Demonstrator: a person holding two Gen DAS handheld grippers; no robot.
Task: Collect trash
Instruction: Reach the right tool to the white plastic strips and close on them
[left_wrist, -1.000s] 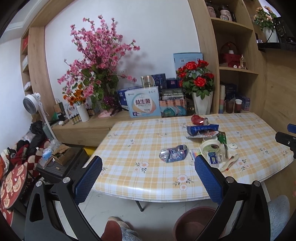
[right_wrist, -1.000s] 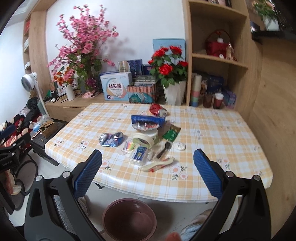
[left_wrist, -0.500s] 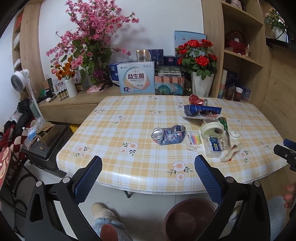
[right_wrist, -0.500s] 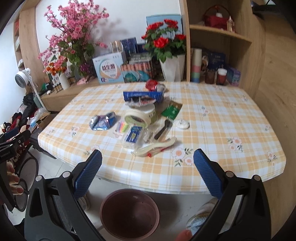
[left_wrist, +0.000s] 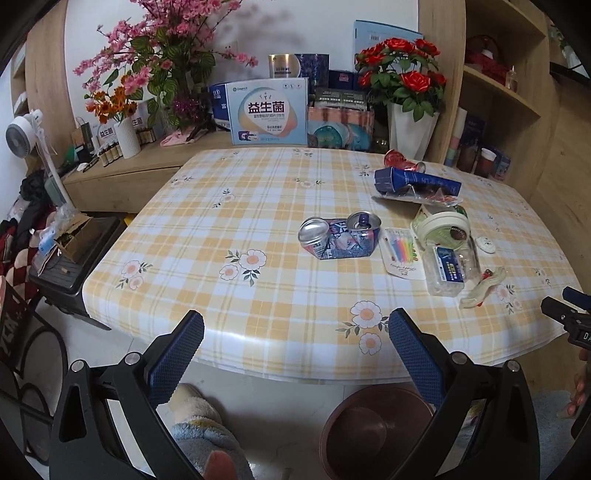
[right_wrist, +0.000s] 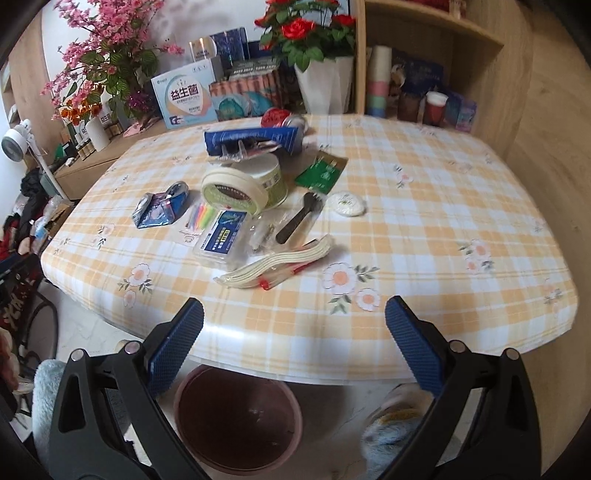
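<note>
Both grippers hang at the near edge of the table (right_wrist: 424, 206), covered in a yellow-and-white checked cloth with daisies. Left gripper (left_wrist: 295, 343): jaws spread wide, nothing between the blue pads. Right gripper (right_wrist: 293, 332): likewise released, wide apart, empty. On the floor below the table edge, a brown bucket (right_wrist: 236, 421) stands between the grippers, nothing visible inside. Trash sits in a loose cluster on the table's middle. A crushed blue can (left_wrist: 340, 236) lies furthest left, apart from the rest. Just beside it, a small card of coloured strips (right_wrist: 197, 218), then a clear plastic box with a blue label (right_wrist: 223, 236). Behind these, a round paper tub with a pale lid (right_wrist: 243, 186), tipped on its side. Behind the tub, a long blue carton (right_wrist: 255, 138) lying on a clear plastic tray; a crushed red can (right_wrist: 275, 117) further back. Right of the tub, a green packet (right_wrist: 321, 173), a black plastic spoon (right_wrist: 299, 218) in clear wrap, and a small white round lid (right_wrist: 347, 204). Nearest the right gripper, a bundle of cream-coloured strips with a red-tipped wrapper (right_wrist: 277, 264). Fuzzy slippers show on the floor under each camera.
</note>
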